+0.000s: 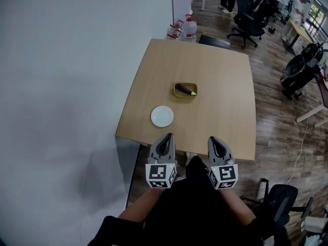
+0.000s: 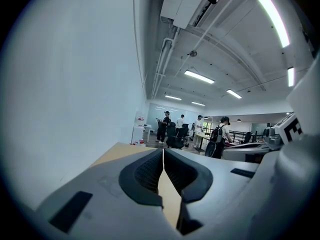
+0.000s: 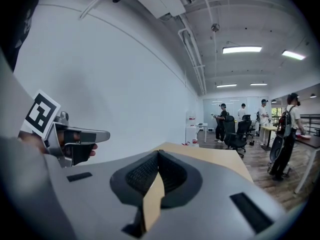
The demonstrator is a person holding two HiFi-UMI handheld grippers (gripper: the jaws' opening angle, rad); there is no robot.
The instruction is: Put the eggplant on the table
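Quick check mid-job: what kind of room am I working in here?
Most likely an open-plan office: swivel chairs and desks stand beyond the wooden table, with water jugs on the floor at its far edge.

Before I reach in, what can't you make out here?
- Eggplant in its dish: head view, too small to judge how it sits; both gripper views, hidden behind each one's own jaws.
- Table's near edge: head view, partly behind the left gripper and right gripper.

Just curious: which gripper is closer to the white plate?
Left. The left gripper is just short of the white plate, on its near side; the right gripper is farther, off to its right.
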